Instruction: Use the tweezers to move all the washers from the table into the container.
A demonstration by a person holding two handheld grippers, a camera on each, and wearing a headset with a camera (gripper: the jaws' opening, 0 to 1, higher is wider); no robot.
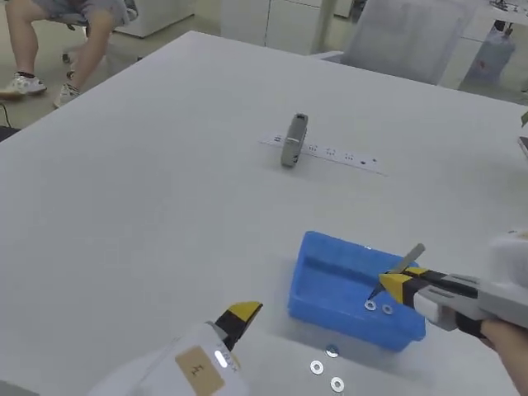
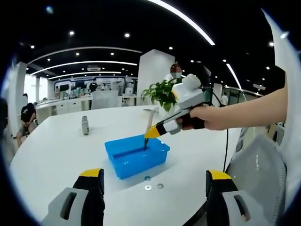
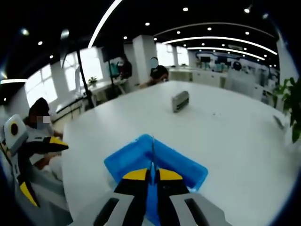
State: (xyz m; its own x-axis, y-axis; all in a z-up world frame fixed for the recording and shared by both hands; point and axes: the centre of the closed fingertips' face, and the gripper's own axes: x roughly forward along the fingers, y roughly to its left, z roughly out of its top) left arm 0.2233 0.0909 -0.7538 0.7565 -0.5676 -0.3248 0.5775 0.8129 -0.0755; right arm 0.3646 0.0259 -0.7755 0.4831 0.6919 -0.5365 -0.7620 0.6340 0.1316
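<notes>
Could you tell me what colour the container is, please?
The container is blue, clearest in the head view.

Noted a broad white counter [image 1: 165, 206]. Logged a small grey block [image 1: 293, 139] far out on it, set across one end of a flat pale strip [image 1: 346, 155] with small dark marks. Same block picked up in the left gripper view [image 2: 85, 125] and the right gripper view [image 3: 180, 100]. Beyond the far edge, recorded a grey chair [image 1: 404, 37] and a seated person's legs [image 1: 49, 49] at top left. Also noted a leafy green plant [image 2: 162, 92], long curved ceiling lights [image 2: 188, 21] and a mesh-backed chair [image 2: 256, 165].
</notes>
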